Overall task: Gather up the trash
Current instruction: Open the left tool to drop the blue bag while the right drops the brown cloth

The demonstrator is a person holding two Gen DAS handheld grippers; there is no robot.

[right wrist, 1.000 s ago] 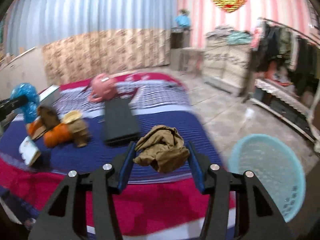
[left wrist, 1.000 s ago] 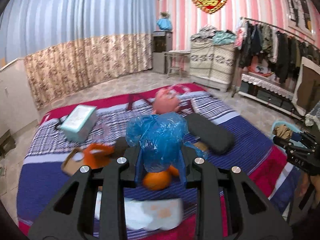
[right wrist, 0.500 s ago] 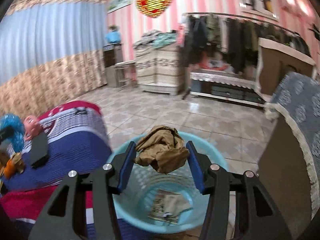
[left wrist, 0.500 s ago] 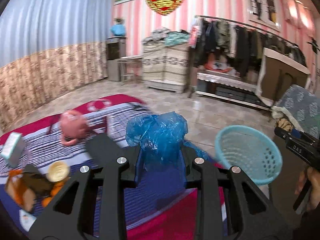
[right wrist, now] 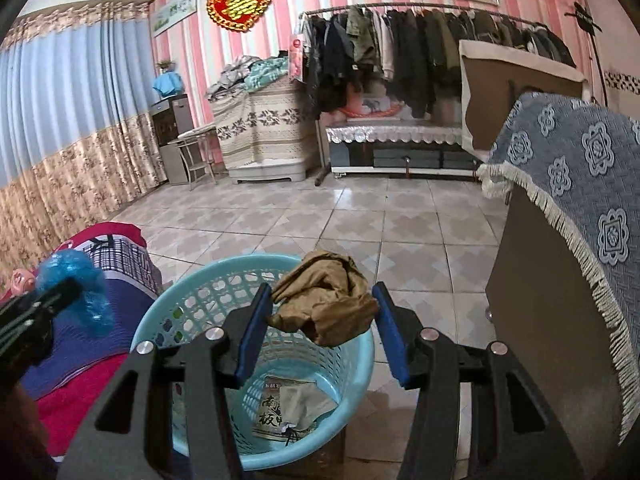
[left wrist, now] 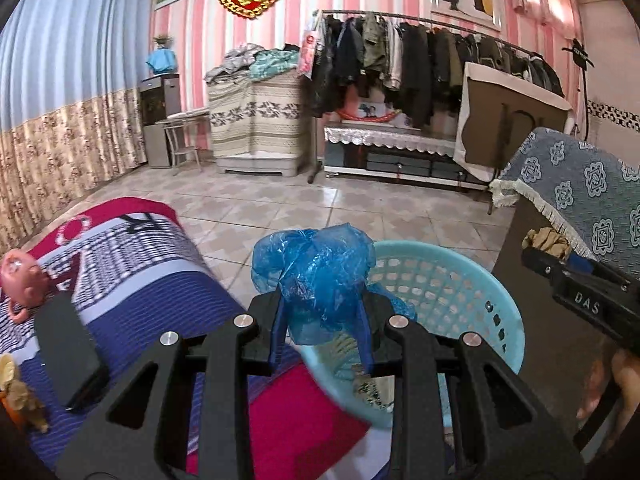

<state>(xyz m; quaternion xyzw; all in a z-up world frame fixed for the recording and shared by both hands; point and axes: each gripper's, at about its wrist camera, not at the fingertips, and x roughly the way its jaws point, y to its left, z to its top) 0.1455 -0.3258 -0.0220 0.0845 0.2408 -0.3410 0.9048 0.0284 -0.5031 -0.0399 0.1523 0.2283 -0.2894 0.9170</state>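
My left gripper is shut on a crumpled blue plastic bag and holds it at the near rim of the light blue basket. My right gripper is shut on a crumpled brown paper wad and holds it above the same basket. Paper trash lies on the basket's bottom. The right gripper with the brown wad also shows in the left wrist view. The left gripper with the blue bag shows at the left of the right wrist view.
The striped bed lies at the left with a black case, a pink doll head and brown scraps. A cabinet with a blue patterned cloth stands right of the basket. Tiled floor lies beyond.
Both grippers swung right from the bed toward the basket, each keeping its load. The right gripper now hangs over the basket; the left has reached its rim.
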